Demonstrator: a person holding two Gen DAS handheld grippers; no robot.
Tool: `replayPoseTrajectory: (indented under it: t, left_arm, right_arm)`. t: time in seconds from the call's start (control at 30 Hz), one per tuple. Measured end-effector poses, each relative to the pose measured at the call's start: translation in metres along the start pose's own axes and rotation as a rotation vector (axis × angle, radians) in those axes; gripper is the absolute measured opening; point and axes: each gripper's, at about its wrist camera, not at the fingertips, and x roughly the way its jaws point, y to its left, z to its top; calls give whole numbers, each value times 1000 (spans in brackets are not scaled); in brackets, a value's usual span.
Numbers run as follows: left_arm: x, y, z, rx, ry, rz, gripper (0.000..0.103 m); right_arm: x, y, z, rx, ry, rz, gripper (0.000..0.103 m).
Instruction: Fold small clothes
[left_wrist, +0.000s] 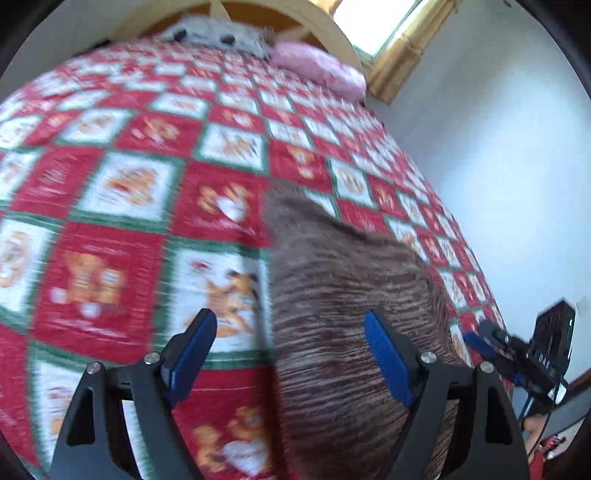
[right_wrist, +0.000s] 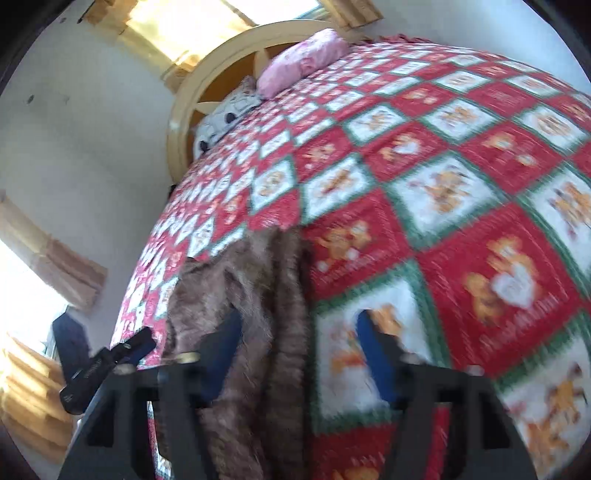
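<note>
A brown striped fuzzy garment lies on the red, white and green quilt near the bed's edge. My left gripper hovers open over the garment's left edge, with its right finger above the fabric and its left finger above the quilt. In the right wrist view the garment looks folded lengthwise in a long strip. My right gripper stands open over its right edge, and nothing is pinched. Each gripper shows in the other's view: the right one and the left one.
A pink pillow and a white patterned pillow lie at the curved wooden headboard. A white wall runs along the bed's side, and there is a bright window beyond. The quilt spreads wide beside the garment.
</note>
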Motion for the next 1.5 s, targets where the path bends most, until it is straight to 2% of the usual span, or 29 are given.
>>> replayPoseTrajectory:
  t: [0.07,0.17,0.33,0.4,0.53,0.6,0.63,0.67,0.7,0.8,1.0,1.17,1.5]
  left_arm:
    - [16,-2,-2,-7,48,19,85]
    - [24,-13,-3,35,22,29,86]
    - [37,-16,2,24,54,-38,84]
    - [41,-12,0,-1,46,-59,78]
    - [41,-17,-2,14,24,-43,71]
    - [38,-15,-3,12,9,-32,60]
    - [36,-15,-3,12,2,-31,57]
    - [34,-14,-4,11,-10,-32,47]
    - [29,-15,-4,13,-27,-37,35]
    - [18,-20,-4,33,-50,-27,29]
    - [-23,-37,-11,89,-161,-10,28]
    - [-63,-35,-17,118,-231,-8,28]
    - [-147,13,-39,51,-343,15,28]
  right_arm:
    - [17,6,8,-34,32,-8,68]
    - [50,15,11,-100,101,-2,68]
    - [79,42,6,-264,89,-67,65]
    - [85,45,6,-280,99,-63,51]
    - [87,38,8,-247,103,-21,38]
    - [87,38,6,-241,99,-10,27]
    - [86,40,4,-246,92,-16,26]
    - [84,45,2,-262,83,-37,25]
    - [83,51,0,-287,73,-62,23]
    - [76,72,-6,-363,39,-130,21]
    - [39,99,-14,-357,-56,-89,20]
    - [7,133,-25,-395,-131,-53,20]
    - [-22,199,-60,-444,-140,76,20]
